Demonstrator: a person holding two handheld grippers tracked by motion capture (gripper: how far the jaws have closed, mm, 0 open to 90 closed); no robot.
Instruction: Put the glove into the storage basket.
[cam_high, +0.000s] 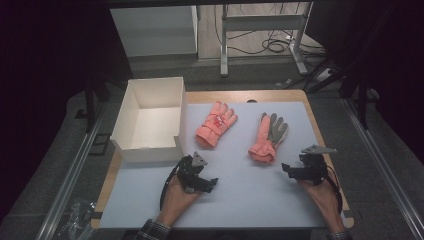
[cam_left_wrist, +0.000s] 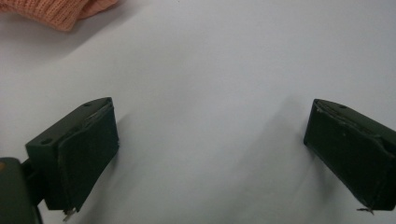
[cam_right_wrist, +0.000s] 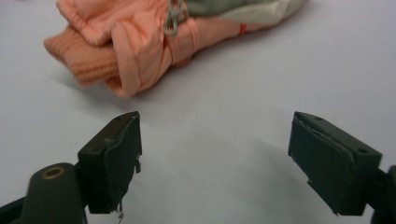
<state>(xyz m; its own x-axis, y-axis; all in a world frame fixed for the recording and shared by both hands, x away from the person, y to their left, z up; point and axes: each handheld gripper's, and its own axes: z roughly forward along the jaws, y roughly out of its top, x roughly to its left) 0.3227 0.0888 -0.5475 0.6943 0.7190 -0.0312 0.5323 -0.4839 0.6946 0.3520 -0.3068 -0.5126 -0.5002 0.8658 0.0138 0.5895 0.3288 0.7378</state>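
Two salmon-pink gloves lie on a pale mat. One glove is back side up near the middle; the other glove shows a grey palm, to its right. My left gripper rests low on the mat in front of the first glove, open, with bare mat between its jaws; a knit cuff peeks in at the top left of the left gripper view. My right gripper sits just right of the grey-palmed glove's cuff, open and empty, with that glove lying a little ahead of it.
An open white cardboard box stands at the mat's back left corner. The wooden table edge frames the mat. Beyond the table are a desk frame and cables on the floor.
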